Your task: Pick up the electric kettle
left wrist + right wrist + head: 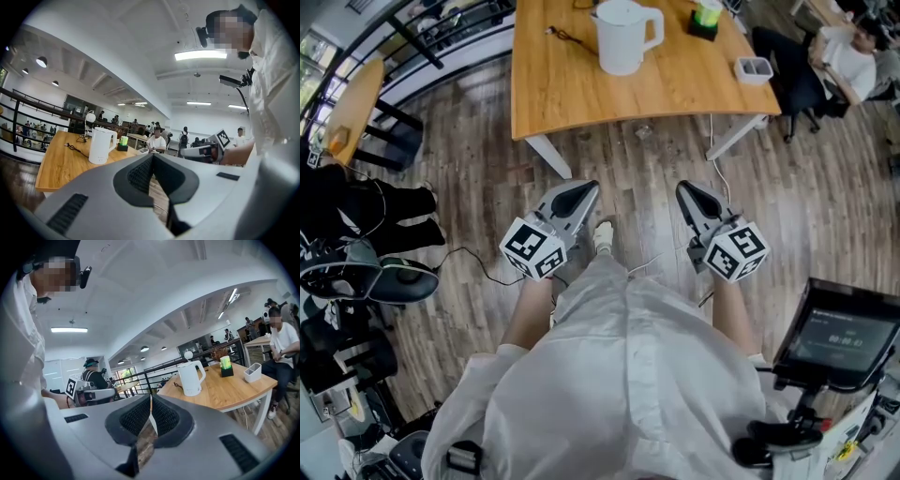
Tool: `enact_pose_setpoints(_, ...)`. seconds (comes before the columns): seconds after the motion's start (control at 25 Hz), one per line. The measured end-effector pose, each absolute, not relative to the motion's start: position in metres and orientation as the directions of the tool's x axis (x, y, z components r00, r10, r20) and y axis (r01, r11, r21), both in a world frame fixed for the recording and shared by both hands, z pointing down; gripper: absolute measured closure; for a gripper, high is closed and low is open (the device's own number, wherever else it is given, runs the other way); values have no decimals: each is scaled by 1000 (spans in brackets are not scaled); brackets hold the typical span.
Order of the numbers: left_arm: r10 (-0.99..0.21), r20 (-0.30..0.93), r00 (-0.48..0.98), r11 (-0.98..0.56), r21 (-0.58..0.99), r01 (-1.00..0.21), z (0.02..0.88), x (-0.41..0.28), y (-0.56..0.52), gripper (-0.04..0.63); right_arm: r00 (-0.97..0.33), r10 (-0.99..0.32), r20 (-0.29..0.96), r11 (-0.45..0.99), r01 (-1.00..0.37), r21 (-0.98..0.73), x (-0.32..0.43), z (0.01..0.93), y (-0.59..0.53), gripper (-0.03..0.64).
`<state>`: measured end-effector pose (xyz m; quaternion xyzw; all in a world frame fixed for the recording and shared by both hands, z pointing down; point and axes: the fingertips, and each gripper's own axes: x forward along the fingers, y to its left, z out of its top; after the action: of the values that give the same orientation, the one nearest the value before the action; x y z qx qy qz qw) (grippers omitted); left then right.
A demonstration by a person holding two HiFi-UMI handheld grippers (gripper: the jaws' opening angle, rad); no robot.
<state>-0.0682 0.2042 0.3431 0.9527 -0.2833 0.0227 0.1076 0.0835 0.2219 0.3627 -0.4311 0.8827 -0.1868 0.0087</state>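
A white electric kettle (622, 36) with a side handle stands upright on a wooden table (572, 94) at the top of the head view. The kettle (101, 145) shows left of centre in the left gripper view, and the kettle (191, 377) sits right of centre in the right gripper view. My left gripper (586, 192) and right gripper (687, 192) are held side by side over the floor, well short of the table's near edge. Both are shut with nothing between their jaws. Each points roughly level toward the table.
On the table lie a black cable (562, 36), a green-topped black box (706, 19) and a small white tray (754, 68). A seated person (848, 56) is at the far right. Black chairs and gear (366, 272) stand at left, and a screen on a stand (839, 337) is at right.
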Motion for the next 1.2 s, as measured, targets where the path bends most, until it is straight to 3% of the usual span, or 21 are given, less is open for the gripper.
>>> enact_pose_setpoints(1.2, -449, 90, 889, -866, 202, -458, 342, -131, 2, 590, -513, -845, 150, 443, -830, -339, 43, 360, 35, 604)
